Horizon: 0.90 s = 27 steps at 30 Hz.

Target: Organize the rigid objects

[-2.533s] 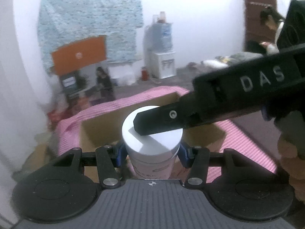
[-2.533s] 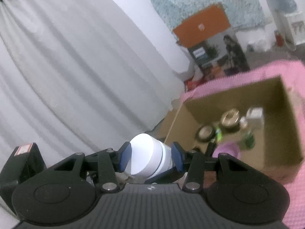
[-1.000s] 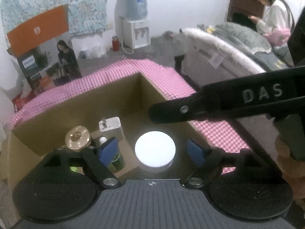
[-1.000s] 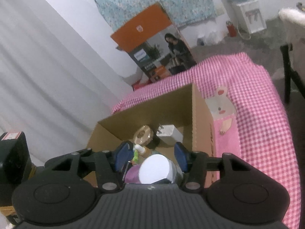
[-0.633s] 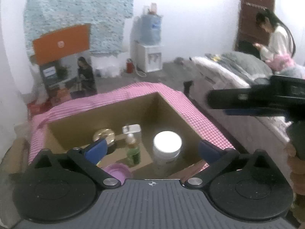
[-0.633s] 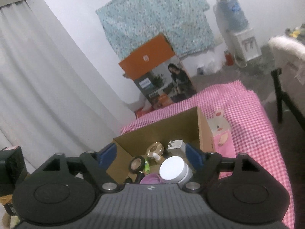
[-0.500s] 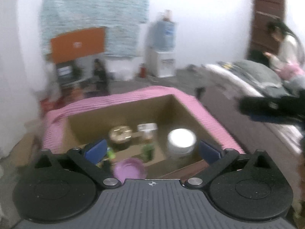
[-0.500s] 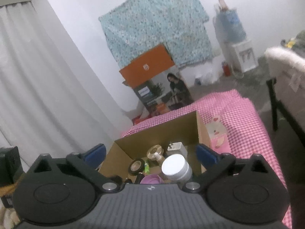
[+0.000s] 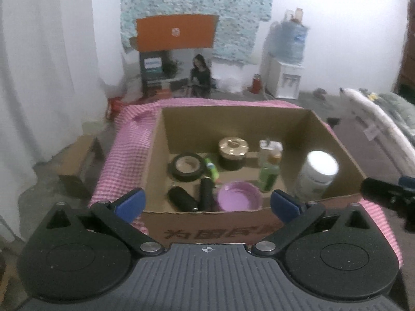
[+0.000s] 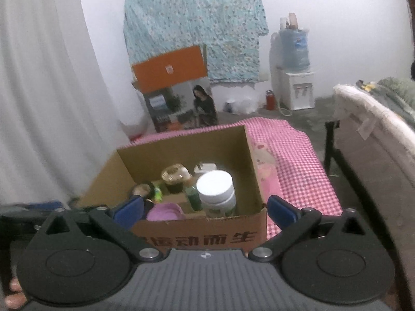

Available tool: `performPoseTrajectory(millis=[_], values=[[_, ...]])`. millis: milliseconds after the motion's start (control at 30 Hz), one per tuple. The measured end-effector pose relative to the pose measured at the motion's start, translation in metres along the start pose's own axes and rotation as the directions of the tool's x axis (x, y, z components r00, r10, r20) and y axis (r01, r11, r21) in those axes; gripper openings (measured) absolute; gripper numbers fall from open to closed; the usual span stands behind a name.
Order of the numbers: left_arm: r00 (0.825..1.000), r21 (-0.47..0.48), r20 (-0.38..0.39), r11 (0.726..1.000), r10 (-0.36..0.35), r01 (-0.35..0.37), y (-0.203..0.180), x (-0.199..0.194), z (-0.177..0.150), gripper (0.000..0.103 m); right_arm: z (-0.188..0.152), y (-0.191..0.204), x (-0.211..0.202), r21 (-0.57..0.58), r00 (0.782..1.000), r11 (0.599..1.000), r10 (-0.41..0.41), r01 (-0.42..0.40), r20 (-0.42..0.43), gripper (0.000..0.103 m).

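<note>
Backing off now: both tongs have let go of the white jar point(image 9: 317, 175) and pulled clear of the cardboard box point(image 9: 262, 229). Left gripper point(image 9: 206, 204) jaws have just been opening, now spread wide, nothing between them. Right gripper point(image 10: 205, 211) same: just opened, wide, empty. Jar stands upright in the box's right near corner, beside the green bottle point(image 9: 269, 175) and the purple bowl point(image 9: 238, 199). A second ago it was between the pads; now it rests on the box floor. Reads as placement done, both hands free for the next item.
</note>
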<state>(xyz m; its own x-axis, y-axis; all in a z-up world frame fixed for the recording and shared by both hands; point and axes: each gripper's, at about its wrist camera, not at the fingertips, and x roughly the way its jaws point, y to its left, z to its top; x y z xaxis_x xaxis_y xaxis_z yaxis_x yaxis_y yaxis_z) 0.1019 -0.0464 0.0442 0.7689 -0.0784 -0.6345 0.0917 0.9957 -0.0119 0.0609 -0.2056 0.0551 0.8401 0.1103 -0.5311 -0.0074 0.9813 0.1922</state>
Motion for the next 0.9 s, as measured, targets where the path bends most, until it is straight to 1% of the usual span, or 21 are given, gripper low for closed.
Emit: performPoseTrajectory(millis=[67, 200, 400, 567, 767, 900], values=[[1.0, 0.011, 0.008, 1.0, 0.014, -0.014, 0.003, 0.0, -0.002, 0.103, -0.002, 0.01, 0.011, -0.034, 1.0, 0.999, -0.028, 0.028, -0.011, 0.103], [1.0, -0.005, 0.005, 1.0, 0.021, -0.021, 0.008, 0.002, -0.003, 0.103, -0.006, 0.024, 0.028, -0.074, 0.998, 0.995, -0.062, 0.059, -0.03, 0.103], [0.998, -0.005, -0.034, 0.999, 0.045, -0.045, 0.009, 0.004, -0.006, 0.102, -0.011, 0.036, 0.043, -0.108, 0.994, 0.99, -0.1, 0.095, -0.043, 0.103], [0.997, -0.01, -0.065, 0.999, 0.042, -0.043, 0.01, 0.008, -0.009, 0.102, -0.013, 0.032, 0.047, -0.11, 0.992, 0.988, -0.113, 0.106, -0.058, 0.103], [0.997, 0.002, -0.06, 0.999, 0.042, -0.042, 0.008, 0.007, -0.009, 0.102, -0.013, 0.03, 0.05, -0.113, 0.989, 0.986, -0.131, 0.122, -0.073, 0.103], [0.998, 0.004, -0.056, 0.999, 0.041, -0.041, 0.008, 0.006, -0.009, 0.102, -0.013, 0.031, 0.048, -0.116, 0.988, 0.985, -0.136, 0.128, -0.068, 0.103]])
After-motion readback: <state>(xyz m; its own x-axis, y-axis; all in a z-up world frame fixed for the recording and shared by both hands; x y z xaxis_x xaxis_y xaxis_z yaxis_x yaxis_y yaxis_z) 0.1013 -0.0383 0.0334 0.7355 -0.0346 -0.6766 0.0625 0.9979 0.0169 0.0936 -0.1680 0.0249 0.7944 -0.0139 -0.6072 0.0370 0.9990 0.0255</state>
